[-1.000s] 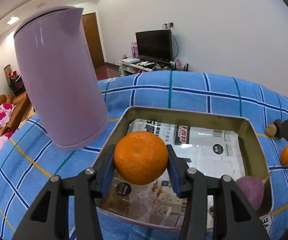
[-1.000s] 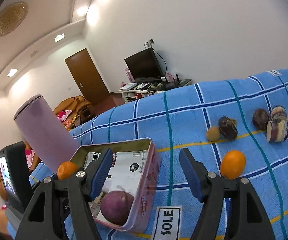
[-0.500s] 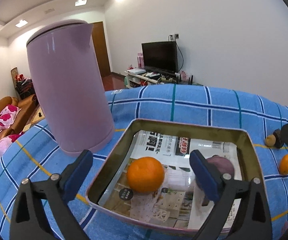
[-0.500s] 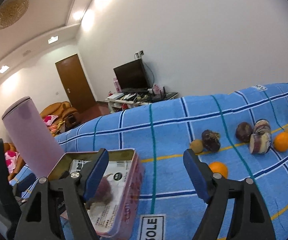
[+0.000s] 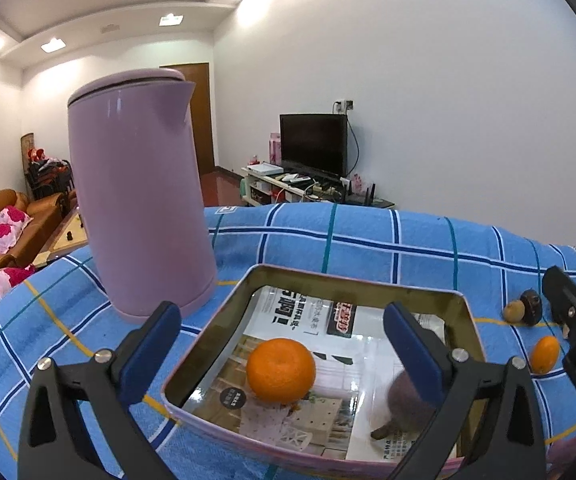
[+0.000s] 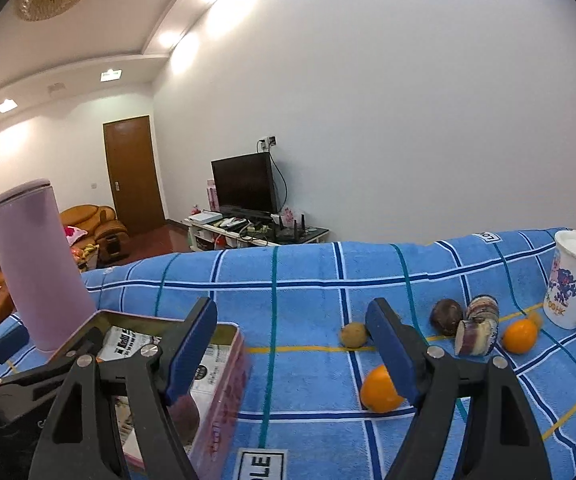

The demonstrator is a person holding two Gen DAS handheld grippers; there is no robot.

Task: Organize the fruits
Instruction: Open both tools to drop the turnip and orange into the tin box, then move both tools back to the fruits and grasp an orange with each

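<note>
L gripper [image 5: 284, 344] is standing wide open over the tin [image 5: 224, 316], jaws having just been opening, nothing between the pads. The orange [image 5: 281, 370] it was carrying is sitting loose on the paper lining, near the tin's front-left part, clear of both fingers. A purple fruit [image 5: 404, 400] is lying to the orange's right in the tin, partly behind the L gripper's right finger and blurred, so prob. still rolling, but that's a guess.

R gripper [image 6: 292, 348] is also open and empty, jaws having just been opening a bit, pointing across the cloth [image 6: 308, 272] twd the loose fruit. The next orange [image 6: 380, 390] is lying just beside its right finger, partly hidden by it. Further back: a kiwi [image 6: 354, 335], a dark round fruit [image 6: 446, 317], a cut striped piece [image 6: 478, 330], another orange [image 6: 520, 336] and a mug [image 6: 568, 284].

Judged progress: two pieces in the tin, several outside, so early-to-mid.

Risks from here:
- Round fruit on slick paper: a knock to the tin could set orange and purple fruit rolling.
- R gripper isn't centred on the near orange; closing as it stands would prob. clip one side and shove it off across the cloth.
- Kettle [image 5: 140, 200] is standing just beside the tin's left corner; a wide swing by the L gripper could bump it.
- Both grippers are working close around the tin, so they could collide on the next drop.
- Mug is near the far orange; a sloppy reach there could tip it.
</note>
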